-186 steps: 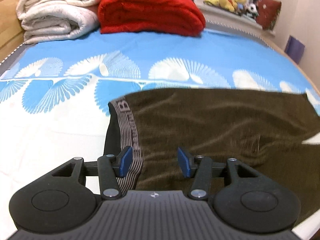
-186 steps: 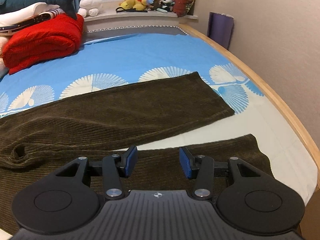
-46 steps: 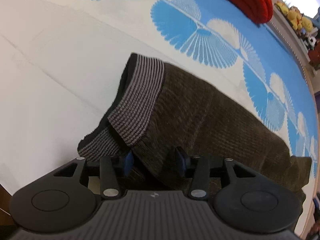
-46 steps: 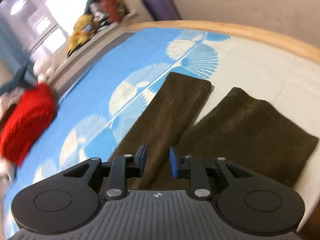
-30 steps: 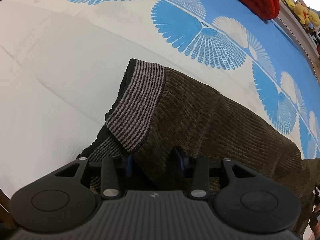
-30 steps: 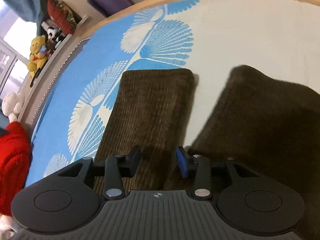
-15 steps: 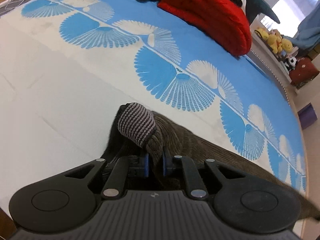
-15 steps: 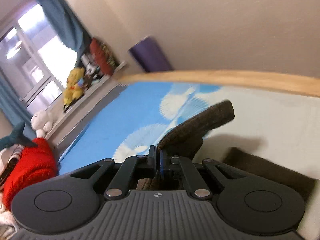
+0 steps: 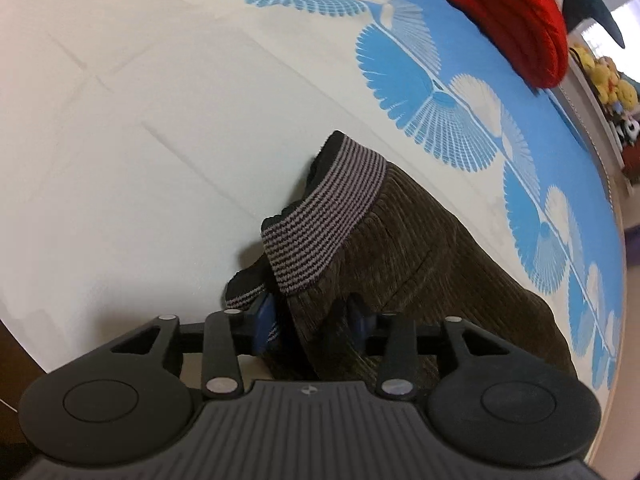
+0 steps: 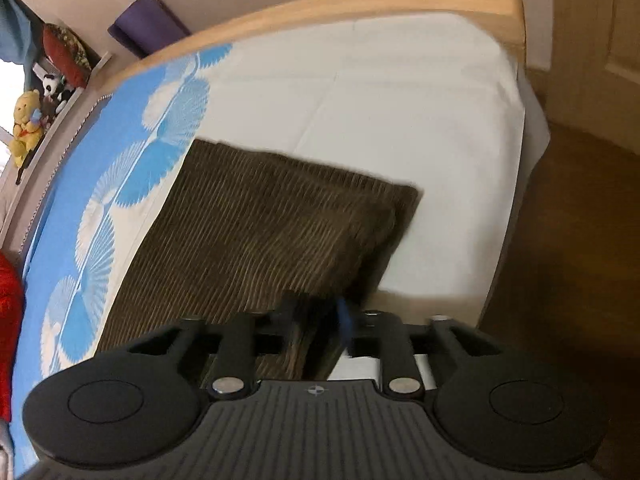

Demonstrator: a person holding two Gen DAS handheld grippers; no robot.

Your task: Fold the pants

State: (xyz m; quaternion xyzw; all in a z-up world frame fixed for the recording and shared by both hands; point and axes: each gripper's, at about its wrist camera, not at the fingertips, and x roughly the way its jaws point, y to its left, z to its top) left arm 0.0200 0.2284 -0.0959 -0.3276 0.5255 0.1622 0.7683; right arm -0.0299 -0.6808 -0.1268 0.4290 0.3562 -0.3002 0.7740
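Left wrist: bed point(image 9: 120, 128), blue-fan sheet; pants point(image 9: 420, 240) lie lengthwise, waistband nearest; left tongs point(image 9: 312, 320) and right tongs point(image 10: 316, 320) each slightly parted around corduroy.

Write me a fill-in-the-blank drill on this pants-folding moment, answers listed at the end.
1. The pants are dark ____ corduroy.
2. The waistband by the left gripper has a ____ pattern.
3. The folded blanket at the top of the left view is ____.
4. In the right view, one pant leg lies ____ the other.

Answers: brown; striped; red; on top of
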